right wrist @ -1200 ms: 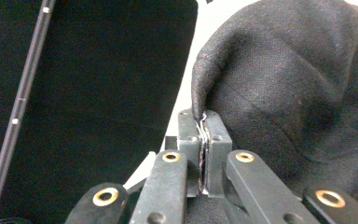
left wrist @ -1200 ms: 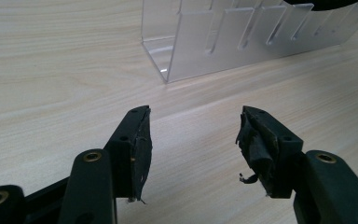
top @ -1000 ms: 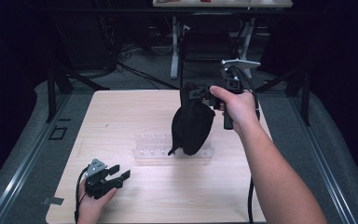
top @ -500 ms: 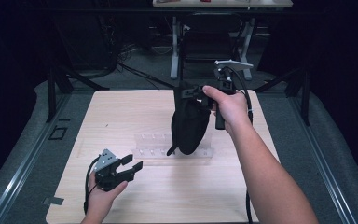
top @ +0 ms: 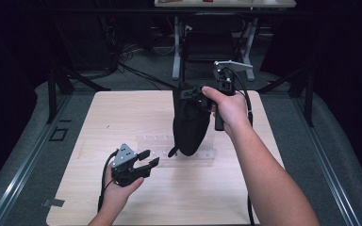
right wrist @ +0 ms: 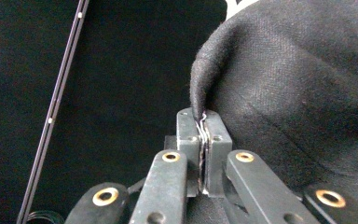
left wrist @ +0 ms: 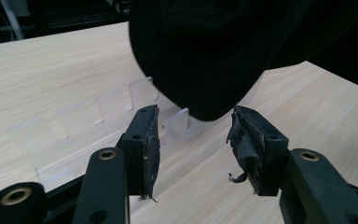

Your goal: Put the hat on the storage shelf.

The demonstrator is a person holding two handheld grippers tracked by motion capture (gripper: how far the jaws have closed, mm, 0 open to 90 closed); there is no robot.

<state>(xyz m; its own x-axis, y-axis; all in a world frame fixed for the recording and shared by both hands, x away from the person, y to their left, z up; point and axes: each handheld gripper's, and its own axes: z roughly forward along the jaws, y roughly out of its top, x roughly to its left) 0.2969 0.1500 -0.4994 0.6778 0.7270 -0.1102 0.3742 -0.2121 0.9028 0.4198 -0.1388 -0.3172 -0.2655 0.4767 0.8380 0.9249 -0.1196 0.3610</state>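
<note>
While black bag (top: 189, 123) hangs, pale wood table (top: 122, 108); dark room.

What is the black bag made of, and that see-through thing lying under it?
The black bag looks like soft matte felt or fleece cloth: it sags and shows fuzzy fibres. The see-through tray looks like clear, slightly frosted plastic; the wood grain shows through it.
</note>
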